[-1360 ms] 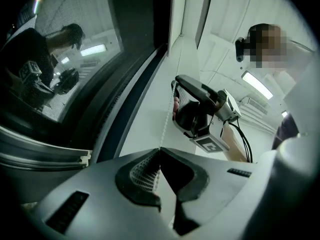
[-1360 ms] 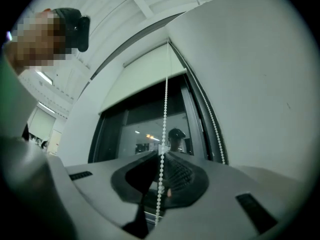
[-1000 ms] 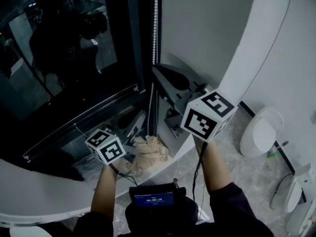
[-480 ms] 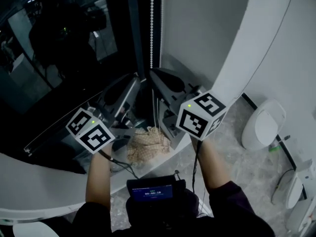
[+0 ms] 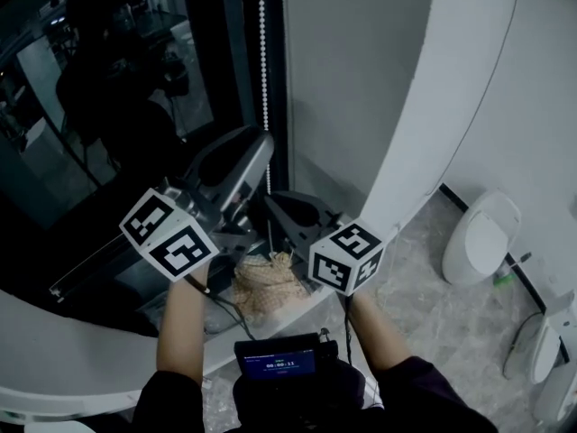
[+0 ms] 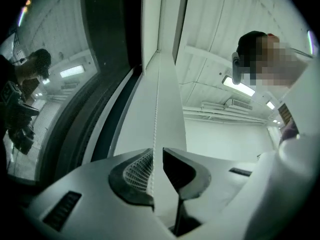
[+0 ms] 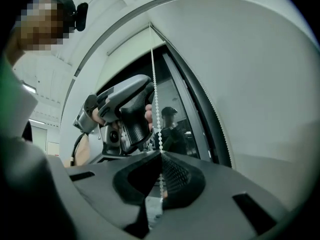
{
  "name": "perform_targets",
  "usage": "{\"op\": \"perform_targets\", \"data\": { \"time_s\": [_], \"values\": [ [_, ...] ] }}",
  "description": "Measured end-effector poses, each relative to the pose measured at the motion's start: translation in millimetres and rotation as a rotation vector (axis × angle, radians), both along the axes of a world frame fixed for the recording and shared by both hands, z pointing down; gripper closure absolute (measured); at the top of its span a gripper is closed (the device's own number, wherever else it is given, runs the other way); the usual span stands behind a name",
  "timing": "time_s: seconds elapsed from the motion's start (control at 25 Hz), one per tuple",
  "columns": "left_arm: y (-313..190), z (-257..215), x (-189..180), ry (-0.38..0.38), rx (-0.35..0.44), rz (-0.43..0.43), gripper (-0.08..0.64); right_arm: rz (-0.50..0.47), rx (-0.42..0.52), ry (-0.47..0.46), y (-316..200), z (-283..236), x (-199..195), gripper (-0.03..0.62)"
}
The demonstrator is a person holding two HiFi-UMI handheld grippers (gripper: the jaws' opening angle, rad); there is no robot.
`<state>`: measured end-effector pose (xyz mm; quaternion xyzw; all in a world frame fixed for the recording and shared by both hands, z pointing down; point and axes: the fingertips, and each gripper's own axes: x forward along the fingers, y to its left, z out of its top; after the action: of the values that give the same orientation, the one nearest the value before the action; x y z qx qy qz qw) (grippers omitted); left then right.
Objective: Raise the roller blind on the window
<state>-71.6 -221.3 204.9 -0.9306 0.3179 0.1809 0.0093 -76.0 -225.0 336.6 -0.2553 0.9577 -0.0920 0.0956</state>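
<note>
The white bead chain (image 5: 263, 61) of the roller blind hangs beside the dark window frame (image 5: 230, 52). My left gripper (image 5: 263, 144) is raised to the chain; in its own view the chain (image 6: 156, 99) runs down between the two pads, and the left gripper (image 6: 156, 170) is closed around it. Lower and to the right, my right gripper (image 5: 270, 204) also holds the chain. In the right gripper view the chain (image 7: 154, 94) enters the tips of the right gripper (image 7: 161, 156), which are shut on it. The left gripper (image 7: 125, 111) shows just above.
Dark window glass (image 5: 108, 106) fills the left side. A curved white sill (image 5: 81, 350) runs below it, with a beige woven bundle (image 5: 266, 278) on it. A white curved wall (image 5: 424, 106) stands to the right, and white fixtures (image 5: 478, 237) sit on the floor.
The left gripper has risen from near the sill up to the chain and closed around it. The right gripper has moved down along the chain's line.
</note>
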Motion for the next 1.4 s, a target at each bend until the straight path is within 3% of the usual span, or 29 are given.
{"op": "perform_targets", "data": {
  "time_s": [0.12,0.32,0.44,0.52,0.64,0.84,1.04,1.4],
  "values": [
    [-2.8,-1.4,1.0,0.016,-0.01,-0.013,0.534,-0.015,-0.012,-0.005,8.8,4.3,-0.5,0.58],
    [-5.0,17.5,3.9,-0.019,-0.045,-0.01,0.541,-0.029,-0.083,-0.01,16.4,28.7,-0.7,0.581],
    [-10.0,31.4,-11.8,0.063,-0.09,-0.018,0.543,-0.029,-0.15,-0.012,19.6,41.6,3.8,0.58],
    [-9.3,38.8,-19.7,0.086,-0.098,-0.026,0.543,0.002,-0.144,0.018,19.6,45.7,8.9,0.58],
    [-13.4,62.5,-21.4,0.053,-0.126,-0.04,0.543,0.038,-0.116,0.003,17.1,35.9,22.5,0.578],
    [-29.4,133.3,-28.6,0.065,-0.265,-0.049,0.543,0.077,-0.056,-0.028,17.3,11.5,41.0,0.577],
    [-37.5,191.9,-26.3,0.078,-0.375,-0.043,0.543,0.092,-0.057,-0.02,15.3,11.8,49.3,0.577],
    [-42.8,211.4,-14.6,-0.006,-0.386,-0.065,0.543,0.114,-0.038,-0.006,16.6,9.4,57.1,0.572]
  ]
}}
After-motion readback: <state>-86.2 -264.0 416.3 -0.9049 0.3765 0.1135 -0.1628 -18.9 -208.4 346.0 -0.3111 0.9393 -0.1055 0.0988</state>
